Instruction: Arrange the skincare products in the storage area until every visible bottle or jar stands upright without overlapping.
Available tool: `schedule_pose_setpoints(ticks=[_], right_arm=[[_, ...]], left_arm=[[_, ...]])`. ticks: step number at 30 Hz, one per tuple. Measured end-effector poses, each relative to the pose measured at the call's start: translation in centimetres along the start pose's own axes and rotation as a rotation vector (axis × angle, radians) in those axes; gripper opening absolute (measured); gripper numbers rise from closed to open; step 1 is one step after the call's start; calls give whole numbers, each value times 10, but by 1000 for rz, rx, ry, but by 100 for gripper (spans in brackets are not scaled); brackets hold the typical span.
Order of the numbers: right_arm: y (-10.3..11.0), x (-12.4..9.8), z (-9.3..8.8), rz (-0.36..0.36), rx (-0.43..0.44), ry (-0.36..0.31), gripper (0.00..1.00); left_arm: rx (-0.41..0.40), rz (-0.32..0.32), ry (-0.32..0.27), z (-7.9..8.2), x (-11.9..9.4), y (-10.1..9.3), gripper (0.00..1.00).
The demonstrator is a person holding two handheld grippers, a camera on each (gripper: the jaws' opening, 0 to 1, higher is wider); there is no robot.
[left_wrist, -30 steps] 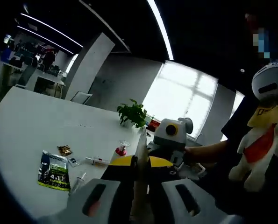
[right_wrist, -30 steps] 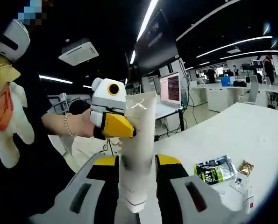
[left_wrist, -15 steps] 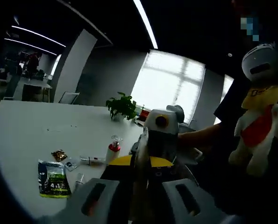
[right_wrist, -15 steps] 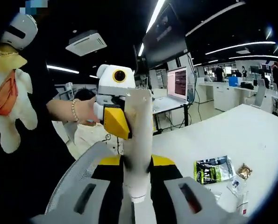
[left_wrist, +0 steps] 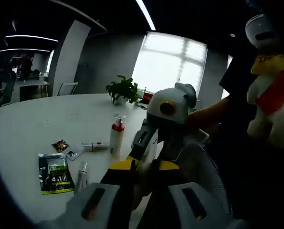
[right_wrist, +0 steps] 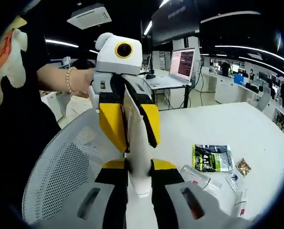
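Observation:
A white squeeze tube (right_wrist: 136, 151) is held in the air between both grippers. My right gripper (right_wrist: 138, 166) is shut on its capped lower end. My left gripper (right_wrist: 131, 125) reaches in from above, its yellow jaws closed on the tube's flat upper end. In the left gripper view my left gripper (left_wrist: 144, 166) pinches the tube (left_wrist: 142, 175) edge-on, with the right gripper (left_wrist: 145, 143) just beyond. On the white table (left_wrist: 32, 129) a white bottle with a red band (left_wrist: 116, 138) stands upright. A small tube (left_wrist: 95, 145) and a clear bottle (right_wrist: 199, 177) lie flat.
A green packet (right_wrist: 211, 157), a gold wrapper (right_wrist: 243, 166) and a small sachet (right_wrist: 235, 179) lie on the table. A white mesh chair (right_wrist: 68, 167) is right below the grippers. A person's arm (right_wrist: 60, 78), a plush toy (left_wrist: 273, 102), a plant (left_wrist: 124, 89) and a laptop (right_wrist: 184, 62) surround them.
Both views have tilted down and swung, so more of the table and chair show. The grippers have drawn closer along the tube. Both still hold it.

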State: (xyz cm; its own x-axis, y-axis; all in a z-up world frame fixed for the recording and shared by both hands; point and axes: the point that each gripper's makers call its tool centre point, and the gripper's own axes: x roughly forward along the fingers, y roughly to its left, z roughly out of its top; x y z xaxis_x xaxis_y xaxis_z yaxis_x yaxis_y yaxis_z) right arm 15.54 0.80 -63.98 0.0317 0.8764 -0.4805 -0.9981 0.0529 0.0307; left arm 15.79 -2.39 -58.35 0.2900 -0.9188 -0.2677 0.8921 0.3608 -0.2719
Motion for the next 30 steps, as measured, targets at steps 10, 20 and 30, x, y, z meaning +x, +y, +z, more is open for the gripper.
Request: schedule_pose_setpoints(ticks=[10, 20, 30], right_arm=[[-6, 5, -23, -44, -25, 76, 17], [-10, 8, -34, -70, -44, 127, 17], [-14, 9, -36, -70, -42, 113, 18]], left_arm=[[4, 9, 62, -22, 11, 6, 10], [7, 16, 89, -31, 18, 11, 11], [18, 7, 106, -33, 18, 14, 12]])
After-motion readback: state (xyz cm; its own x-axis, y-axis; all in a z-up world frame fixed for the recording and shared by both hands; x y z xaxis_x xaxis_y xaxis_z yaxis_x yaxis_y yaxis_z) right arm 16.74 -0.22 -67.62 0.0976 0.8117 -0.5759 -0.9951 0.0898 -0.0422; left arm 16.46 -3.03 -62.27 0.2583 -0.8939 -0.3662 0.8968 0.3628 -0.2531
